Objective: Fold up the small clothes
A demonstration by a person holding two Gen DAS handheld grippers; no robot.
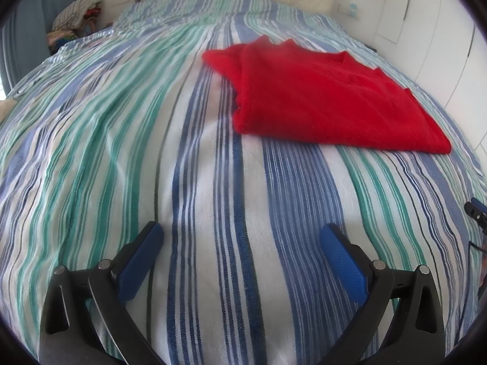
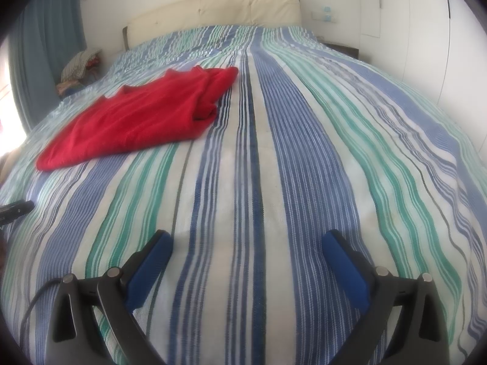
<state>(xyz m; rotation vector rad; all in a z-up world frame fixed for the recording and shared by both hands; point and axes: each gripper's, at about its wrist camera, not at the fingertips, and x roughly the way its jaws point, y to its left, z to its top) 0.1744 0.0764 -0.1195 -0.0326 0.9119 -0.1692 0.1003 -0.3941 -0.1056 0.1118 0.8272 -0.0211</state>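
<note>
A red garment (image 1: 331,97) lies folded flat on a bed (image 1: 121,152) covered in a blue, green and white striped spread, roughly midway between the near edge of the bed and the cream padded headboard (image 2: 213,9). Its folded edges form a neat near corner, while several pointed tips of cloth fan out along the side facing the headboard. The left gripper (image 1: 242,237) hovers low over the bedspread on the near side of the garment, well apart from it, its blue-padded jaws spread wide with nothing between them. The right gripper (image 2: 246,241) sits likewise over the stripes, also well apart from the garment, which appears up and to the left in its view (image 2: 137,115); its jaws too stand wide apart and hold nothing. A heap of mixed clothes (image 2: 80,64) rests beside the bed near the headboard, next to a blue curtain (image 2: 45,45). White wardrobe doors (image 2: 426,30) line the wall on the other side of the bed, and small wall sockets (image 2: 326,15) sit just beside the headboard.
</note>
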